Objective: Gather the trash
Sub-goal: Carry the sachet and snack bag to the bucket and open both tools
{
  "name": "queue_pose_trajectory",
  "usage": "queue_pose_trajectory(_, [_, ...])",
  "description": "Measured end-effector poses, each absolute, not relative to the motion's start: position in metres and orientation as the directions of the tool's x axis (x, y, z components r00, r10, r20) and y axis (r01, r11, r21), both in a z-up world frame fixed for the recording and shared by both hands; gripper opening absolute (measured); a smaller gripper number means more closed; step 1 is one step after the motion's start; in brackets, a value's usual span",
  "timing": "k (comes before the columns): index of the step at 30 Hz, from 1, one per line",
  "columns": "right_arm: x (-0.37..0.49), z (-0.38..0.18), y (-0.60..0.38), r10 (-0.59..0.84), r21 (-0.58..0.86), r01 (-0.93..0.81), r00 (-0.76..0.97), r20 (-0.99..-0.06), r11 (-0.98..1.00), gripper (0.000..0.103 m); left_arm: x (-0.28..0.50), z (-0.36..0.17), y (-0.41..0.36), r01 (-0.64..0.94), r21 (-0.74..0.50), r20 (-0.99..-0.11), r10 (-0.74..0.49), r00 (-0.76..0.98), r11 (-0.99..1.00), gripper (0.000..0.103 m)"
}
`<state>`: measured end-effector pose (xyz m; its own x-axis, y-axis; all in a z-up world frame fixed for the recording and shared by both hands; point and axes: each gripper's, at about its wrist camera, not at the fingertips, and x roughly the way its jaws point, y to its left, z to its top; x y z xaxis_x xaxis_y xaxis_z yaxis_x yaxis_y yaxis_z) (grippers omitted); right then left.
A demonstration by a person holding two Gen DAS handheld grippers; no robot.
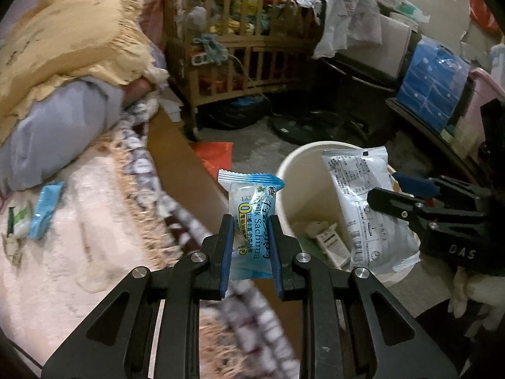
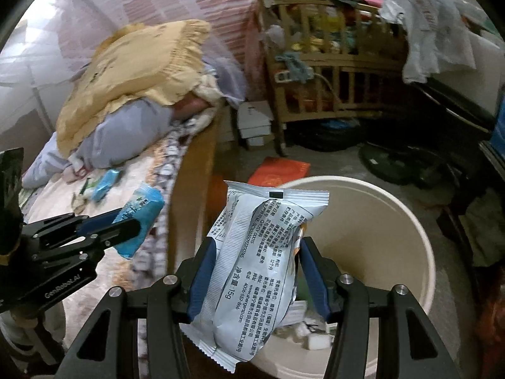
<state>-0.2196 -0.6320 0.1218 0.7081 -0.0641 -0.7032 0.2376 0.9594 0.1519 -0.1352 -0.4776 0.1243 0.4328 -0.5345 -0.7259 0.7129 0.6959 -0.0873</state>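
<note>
My left gripper (image 1: 251, 221) is shut on a blue Milk Sachima wrapper (image 1: 251, 195), held upright over the bed's edge, just left of the white bin (image 1: 296, 170). My right gripper (image 2: 257, 243) is shut on a silver snack bag (image 2: 258, 252) with printed text, held over the white bin (image 2: 378, 237). Paper scraps and small boxes lie at the bin's bottom. In the right wrist view the left gripper (image 2: 129, 219) shows at the left with the blue wrapper (image 2: 145, 205). In the left wrist view the right gripper (image 1: 383, 186) and silver bag (image 1: 356, 189) show at the right. Another blue wrapper (image 1: 45, 208) lies on the bed.
A yellow pillow (image 1: 72, 41) on a grey one tops the bed at the left. A wooden crib (image 1: 236, 57) full of clutter stands behind. A red packet (image 1: 214, 154) and a dark fan base (image 1: 303, 126) lie on the floor. Blue drawers (image 1: 432, 82) stand at the right.
</note>
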Motion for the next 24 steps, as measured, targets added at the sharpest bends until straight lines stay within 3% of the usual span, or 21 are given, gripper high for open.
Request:
queue_pose_trajectory(11, [-0.232,0.099,-0.68,-0.156,0.137,0.37,0.659,-0.736,0.919,0.053,-0.131,0.106,-0.532,0.731,-0.226,-0.749,-0.594,0.292,0.644,0.02])
queue_pose_trajectory(13, [-0.232,0.095,-0.684,-0.178,0.126,0.391,0.652,-0.737,0.912,0.059,-0.128,0.103,-0.537,0.728,-0.256,-0.746,-0.609,0.269,0.635,0.02])
queue_pose_trajectory(14, [-0.233,0.094,-0.687,-0.193,0.12,0.405,0.65,-0.735,0.906,0.06,-0.127,0.102,-0.539,0.727,-0.268,-0.745,-0.614,0.261,0.633,0.024])
queue_pose_trajectory(17, [-0.234,0.09,-0.694,-0.231,0.103,0.445,0.633,-0.739,0.89,0.072,-0.126,0.102,-0.54,0.721,-0.318,-0.727,-0.646,0.231,0.616,0.053])
queue_pose_trajectory(18, [-0.234,0.089,-0.696,-0.237,0.102,0.454,0.629,-0.741,0.885,0.076,-0.127,0.104,-0.539,0.721,-0.331,-0.717,-0.659,0.228,0.609,0.056])
queue_pose_trajectory(24, [-0.232,0.09,-0.693,-0.2,0.14,0.438,0.643,-0.74,0.888,0.076,-0.129,0.111,-0.523,0.721,-0.287,-0.725,-0.635,0.266,0.631,0.056])
